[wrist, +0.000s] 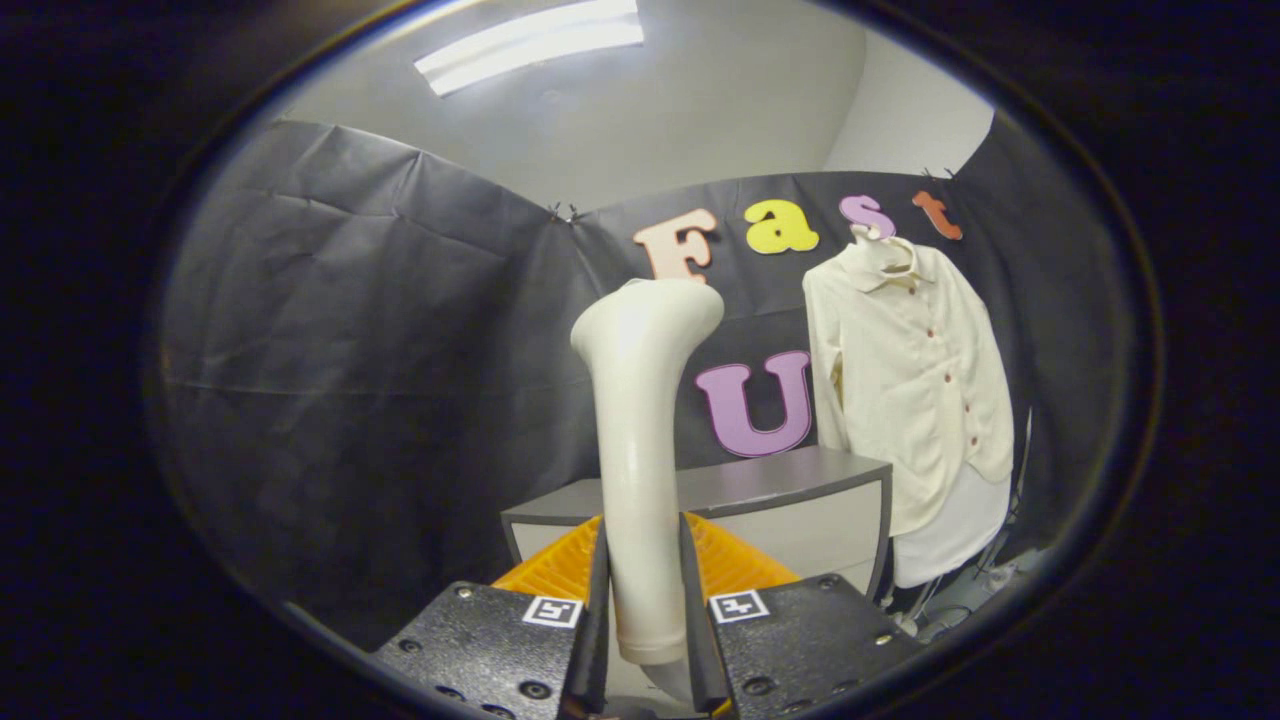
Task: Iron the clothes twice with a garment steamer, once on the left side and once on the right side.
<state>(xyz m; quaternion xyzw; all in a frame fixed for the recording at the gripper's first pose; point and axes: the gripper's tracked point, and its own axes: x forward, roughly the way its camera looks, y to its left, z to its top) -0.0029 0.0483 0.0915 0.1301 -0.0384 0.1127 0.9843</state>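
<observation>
Gripper: the gripper [643,600] was clenched on the garment steamer [640,450], one finger pressed flat against each side of its handle.
Fingers: the left finger [597,610] and the right finger [695,610] stood close together with only the width of the handle between them; each carried a small square marker on its top face.
Garment steamer: a cream, smooth-bodied tool held upright, its handle rising straight up from between the fingers and flaring into a wider head at the top, which bent slightly toward the right. The face of the head could not be made out.
Shirt: a cream, long-sleeved, collared shirt [915,390] with a row of dark buttons hung on a stand against the booth wall, well beyond the fingers and to the right of the steamer. It was clear of the steamer, untouched.
White cloth: a paler layer [955,535] showed under the shirt's hem.
Cabinet: a grey-topped cabinet [790,480] stood beyond the fingers, behind the steamer; the shirt hung just past its right edge.
Orange piece: a ribbed orange surface [735,560] lay just ahead of the fingers, in front of the cabinet's near edge.
Ceiling: a long lamp [530,45] was lit overhead.
</observation>
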